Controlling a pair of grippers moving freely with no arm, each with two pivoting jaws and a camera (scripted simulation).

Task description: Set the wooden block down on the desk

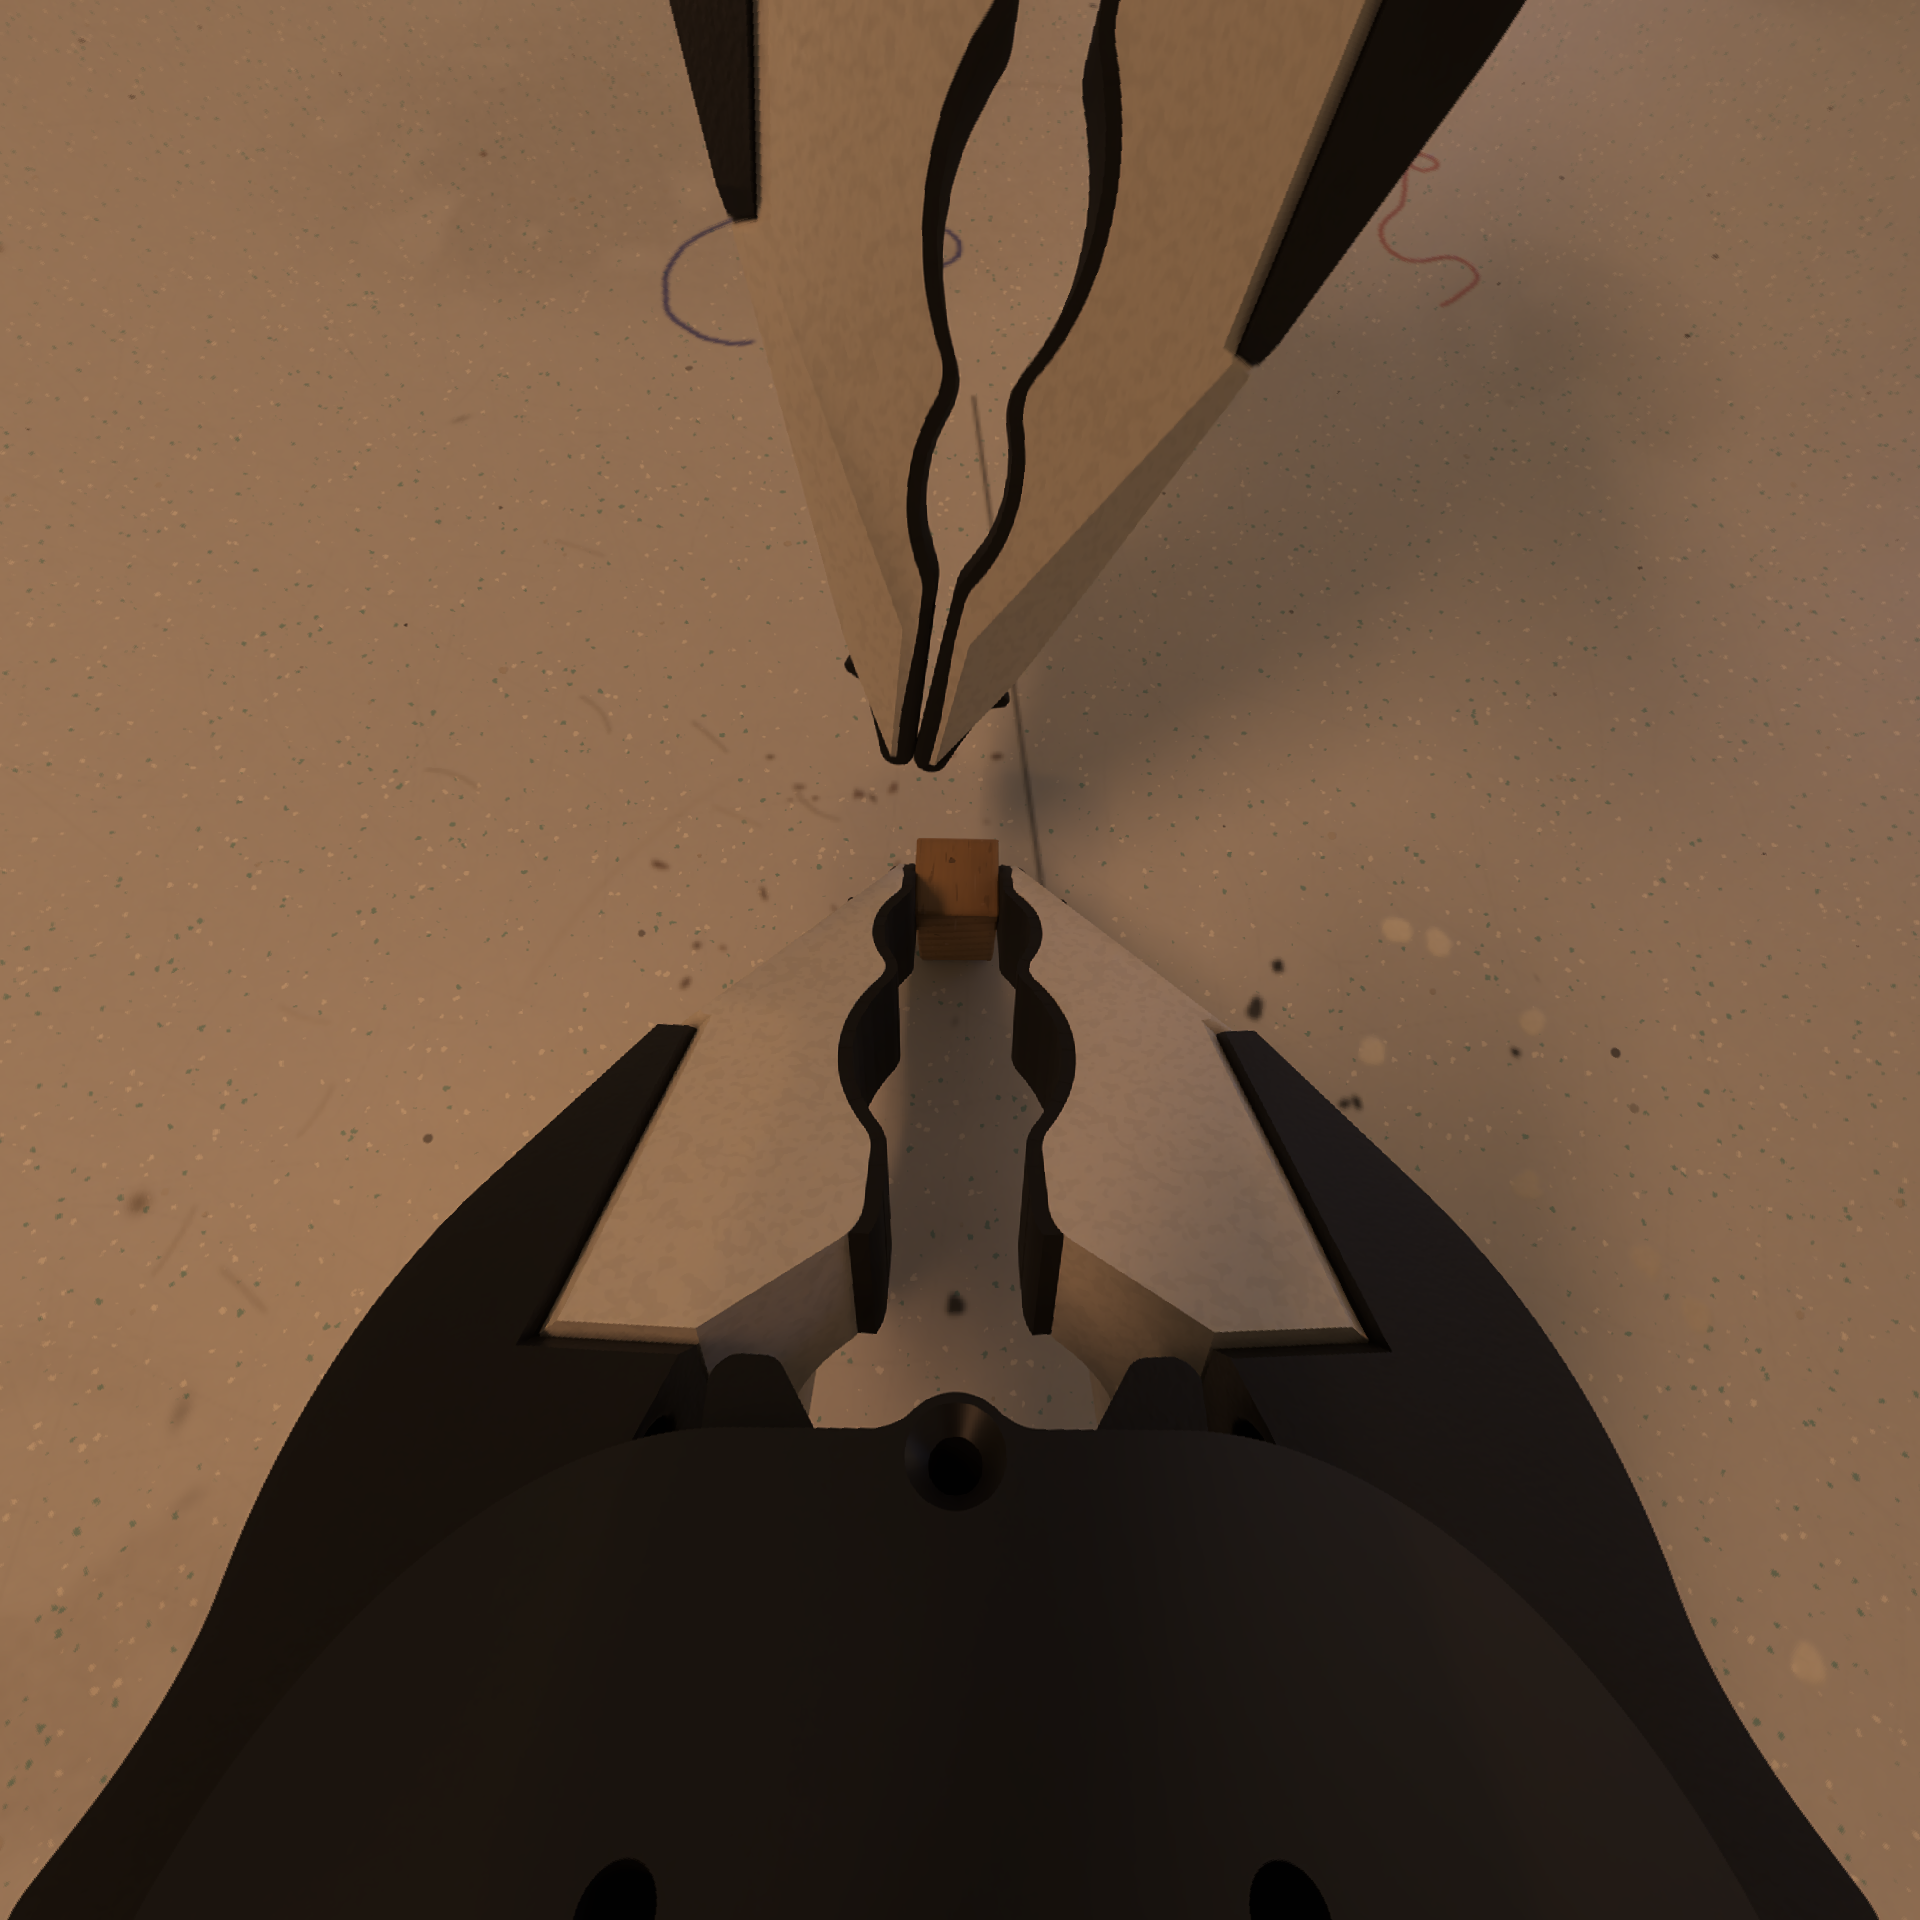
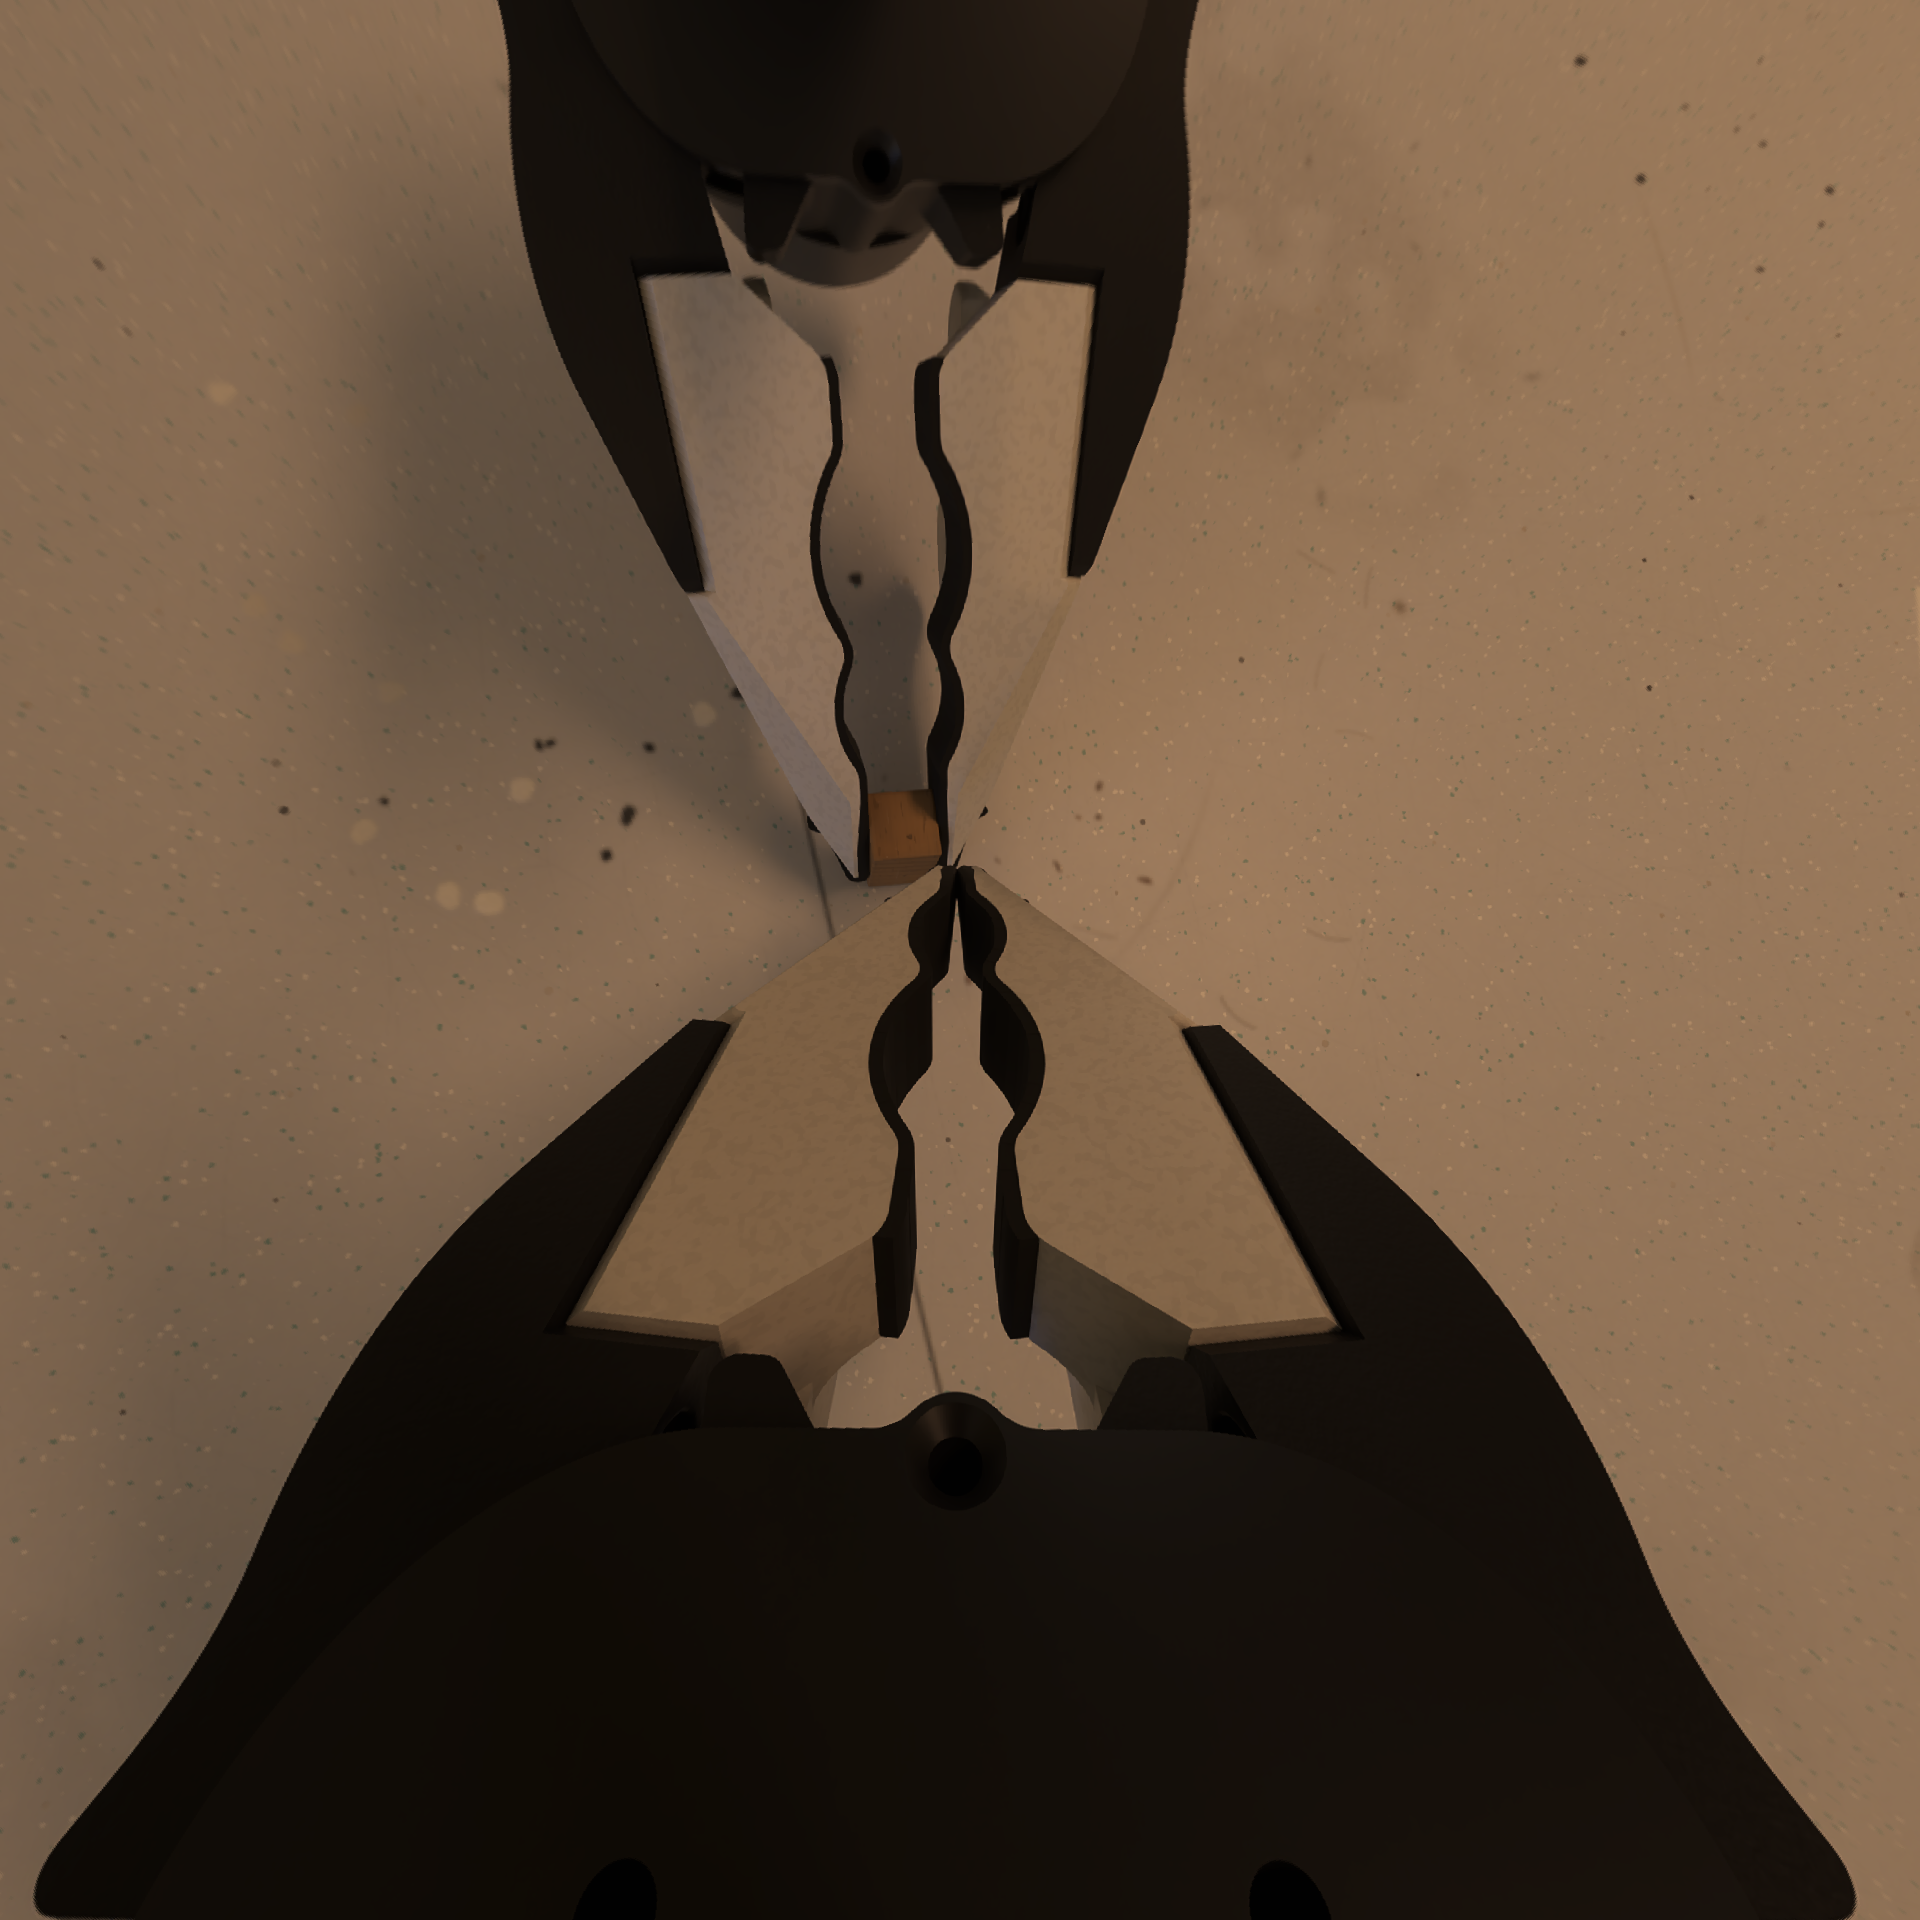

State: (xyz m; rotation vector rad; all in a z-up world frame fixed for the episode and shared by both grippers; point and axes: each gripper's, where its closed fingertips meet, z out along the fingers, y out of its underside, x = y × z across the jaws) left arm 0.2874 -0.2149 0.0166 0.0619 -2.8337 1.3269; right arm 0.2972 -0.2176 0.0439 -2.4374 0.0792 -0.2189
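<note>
The left gripper [image 1: 957,902] has its two fingers closed against the sides of the wooden block [image 1: 956,891], a small orange-brown cube pinched right at the fingertips, its far end sticking out a little past them; the wavy black pads [image 1: 885,997] stand apart only by the width of the block, with the desk [image 1: 364,727] showing through the gap behind it; whether the block's underside touches the desk cannot be told from either view. The right gripper [image 1: 915,756] faces it from the opposite side, its tips pressed together with nothing between them, near the block but apart from it in the left wrist view; in the right wrist view the right gripper [image 2: 956,878] points at the block [image 2: 906,850] with its tips just beside the cube's near corner, and the left gripper [image 2: 902,844] reaches in from the top. The desk is a pale speckled surface with dark flecks, a thin dark line [image 1: 1029,790], a blue scribble [image 1: 691,286] and a red scribble [image 1: 1429,234] farther off.
</note>
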